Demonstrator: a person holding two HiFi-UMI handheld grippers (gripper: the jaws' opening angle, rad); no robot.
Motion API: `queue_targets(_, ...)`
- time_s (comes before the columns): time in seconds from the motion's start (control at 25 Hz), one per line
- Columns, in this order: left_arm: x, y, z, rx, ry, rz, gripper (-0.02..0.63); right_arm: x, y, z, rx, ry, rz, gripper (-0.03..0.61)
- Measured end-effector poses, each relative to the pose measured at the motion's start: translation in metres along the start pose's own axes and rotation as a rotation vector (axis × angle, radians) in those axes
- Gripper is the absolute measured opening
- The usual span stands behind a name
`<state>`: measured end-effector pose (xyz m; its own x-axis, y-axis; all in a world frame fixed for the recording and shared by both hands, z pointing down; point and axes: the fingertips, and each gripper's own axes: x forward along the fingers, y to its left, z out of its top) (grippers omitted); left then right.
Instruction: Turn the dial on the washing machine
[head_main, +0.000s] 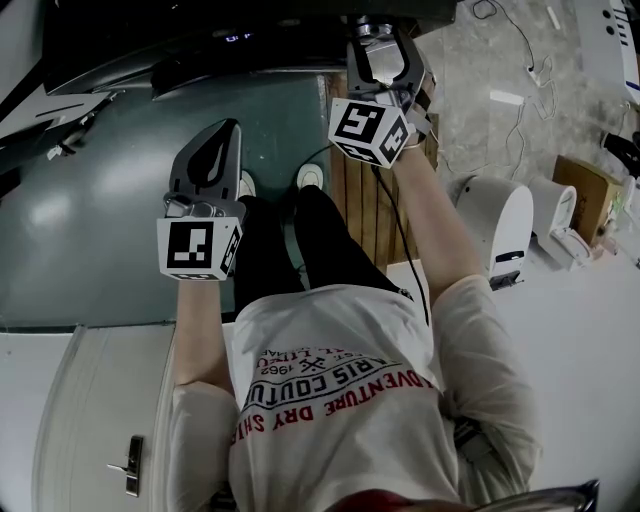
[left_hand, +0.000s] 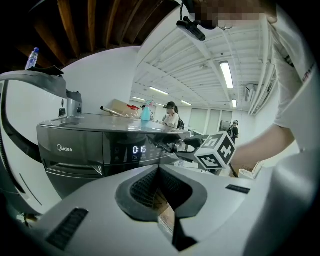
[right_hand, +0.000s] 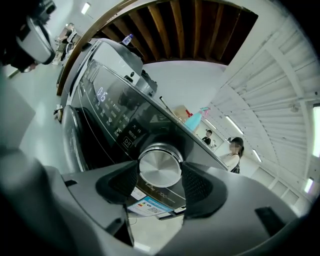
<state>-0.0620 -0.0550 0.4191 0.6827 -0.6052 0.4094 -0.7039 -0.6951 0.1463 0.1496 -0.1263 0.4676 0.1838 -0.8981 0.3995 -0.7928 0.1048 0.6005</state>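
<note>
The dark washing machine (head_main: 230, 45) stands before me, its panel display (left_hand: 139, 149) lit. Its round silver dial (right_hand: 160, 167) sits between the pads of my right gripper (right_hand: 160, 176), which touch it on both sides. In the head view the right gripper (head_main: 385, 35) reaches to the machine's front at the top. The left gripper view shows the dial (left_hand: 181, 145) with those jaws on it. My left gripper (head_main: 222, 130) hangs lower left, away from the machine, shut and empty; its tips (left_hand: 159, 171) meet.
A wooden board (head_main: 355, 190) leans by the person's legs. White appliances (head_main: 500, 215), a cardboard box (head_main: 585, 180) and cables lie right. A white panel with a handle (head_main: 130, 465) is lower left. A bottle (left_hand: 31, 56) stands above the machine. People (left_hand: 172, 112) stand behind.
</note>
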Motion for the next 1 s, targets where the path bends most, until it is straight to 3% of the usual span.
queue_targets(0.32,0.0,0.006,0.0,-0.011,-0.004,0.015,0.015,0.002,0.001,0.001,0.104,0.001,0.043,0.291)
queue_targets(0.68,-0.001,0.008,-0.003,-0.017,-0.002,0.023,0.015,0.003,-0.001,0.001,0.337,0.022,0.091,0.291)
queue_targets(1.0,-0.002,0.012,-0.003,-0.014,-0.002,0.026,0.015,0.004,0.0,0.002,0.427,0.023,0.118,0.291)
